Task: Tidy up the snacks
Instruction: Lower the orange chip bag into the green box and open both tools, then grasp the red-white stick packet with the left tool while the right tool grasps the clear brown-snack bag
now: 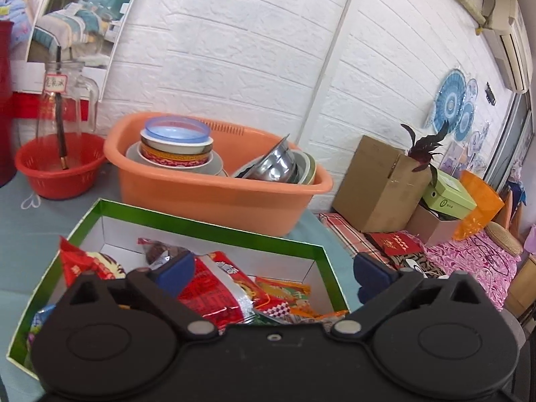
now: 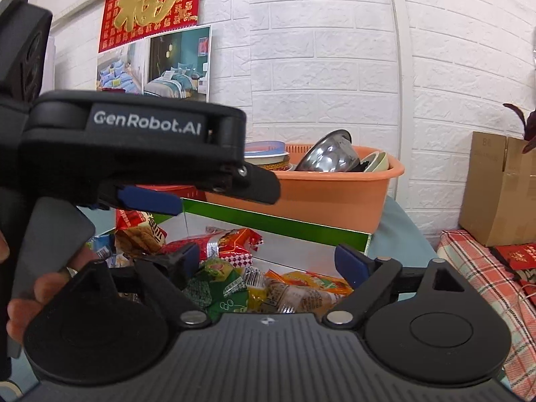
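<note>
A green-rimmed cardboard box [image 1: 214,226] with white inner walls sits on the blue-grey table and holds several snack packets: red ones [image 1: 214,296], an orange one [image 1: 284,289] and a green one [image 2: 222,289]. My left gripper [image 1: 271,273] is open and empty above the box's near right part. My right gripper [image 2: 268,263] is open and empty above the packets. The left gripper's body [image 2: 134,144] crosses the right wrist view just above the box [image 2: 278,226], its blue pads showing.
An orange basin [image 1: 214,194] of bowls stands right behind the box. A red basket [image 1: 60,171] with a glass jug is at the back left. Cardboard boxes [image 1: 378,184], a plant and a bed with pink and plaid covers are to the right.
</note>
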